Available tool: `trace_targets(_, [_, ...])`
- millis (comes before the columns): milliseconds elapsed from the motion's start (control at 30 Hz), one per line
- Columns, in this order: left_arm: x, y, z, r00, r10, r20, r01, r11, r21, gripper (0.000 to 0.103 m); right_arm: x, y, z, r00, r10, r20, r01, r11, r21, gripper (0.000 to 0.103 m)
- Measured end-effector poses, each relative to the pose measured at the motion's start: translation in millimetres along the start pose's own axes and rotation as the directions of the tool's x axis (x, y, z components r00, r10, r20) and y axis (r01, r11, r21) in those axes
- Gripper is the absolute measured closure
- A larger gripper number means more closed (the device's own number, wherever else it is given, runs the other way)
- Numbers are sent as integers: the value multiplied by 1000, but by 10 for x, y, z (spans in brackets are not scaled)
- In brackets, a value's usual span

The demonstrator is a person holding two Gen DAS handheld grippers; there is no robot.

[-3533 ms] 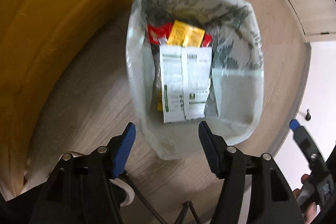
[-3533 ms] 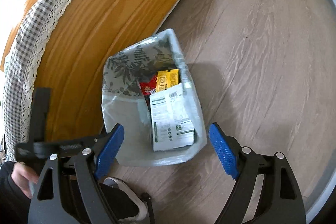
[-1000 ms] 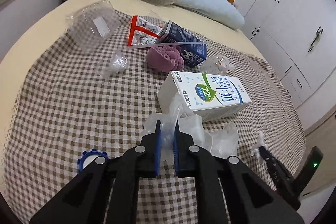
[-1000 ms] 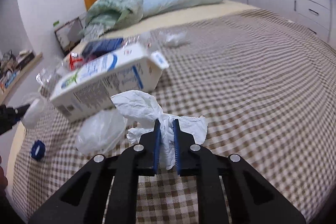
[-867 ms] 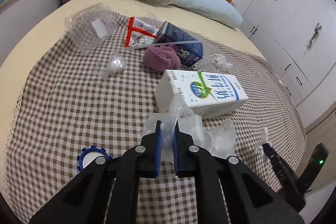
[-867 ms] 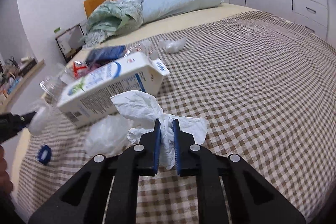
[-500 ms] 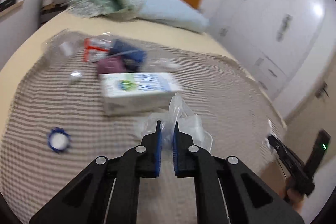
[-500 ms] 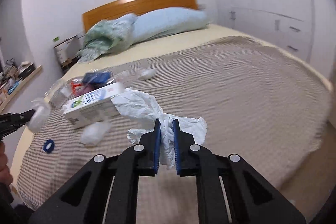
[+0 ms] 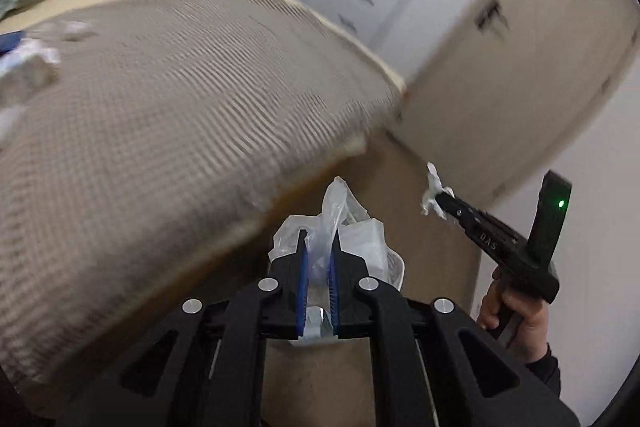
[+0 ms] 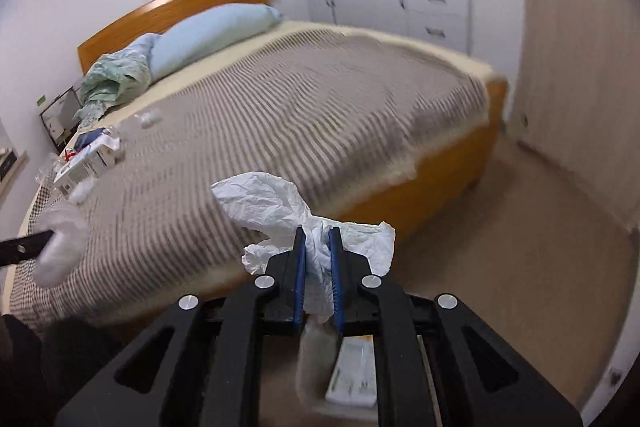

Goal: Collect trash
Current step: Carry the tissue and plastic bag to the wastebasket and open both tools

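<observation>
Plainly, both loads are light and loosely pinched: the left gripper [image 9: 318,259] clamps a clear plastic wrapper [image 9: 340,223], the right gripper [image 10: 318,255] crumpled white tissue [image 10: 280,211], either could slip off short of the trash bag [image 10: 320,359]. Both point steeply downward beyond the bed's [image 10: 320,107] foot corner.

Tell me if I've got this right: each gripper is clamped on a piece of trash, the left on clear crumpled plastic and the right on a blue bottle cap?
Not quite. The right gripper is clamped on a crumpled white tissue, not a blue bottle cap; the right wrist view shows it between the blue pads. The rest holds: the left gripper is clamped on clear crumpled plastic.
</observation>
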State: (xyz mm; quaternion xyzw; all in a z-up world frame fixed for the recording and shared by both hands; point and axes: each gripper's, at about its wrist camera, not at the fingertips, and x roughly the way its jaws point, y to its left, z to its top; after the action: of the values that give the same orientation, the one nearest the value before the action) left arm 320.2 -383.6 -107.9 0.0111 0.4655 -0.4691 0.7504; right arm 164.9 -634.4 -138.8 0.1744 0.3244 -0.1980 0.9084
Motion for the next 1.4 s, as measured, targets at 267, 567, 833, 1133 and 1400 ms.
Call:
trace_targets(267, [1701,-282,-572,923,119,-365,-60,984,170,97,269,-707,-1045,989,24,-145,5,981,196,92])
trace_targets(567, [3039,-72,-1089,814,219,-538,-138,973,187,95,816,-897,-1661,948,27,-318,62,962,265,92])
trace_targets(833, [3572,277,-1427,745,224,-628,-172,975,144,44,1026,-873,-1798,932,46,-359,55,962,268,92])
trace_targets(1133, [3410,720,-1270,646,431,-630,-462,878,127,44,1575,-722,-1805,888,76,-454,51,964,261,91])
trace_targets(1400, [3225,552,-1150,700,388,-599,-419,903,96,43,2428,-654,-1360,860,41,-510,93,968,234,36])
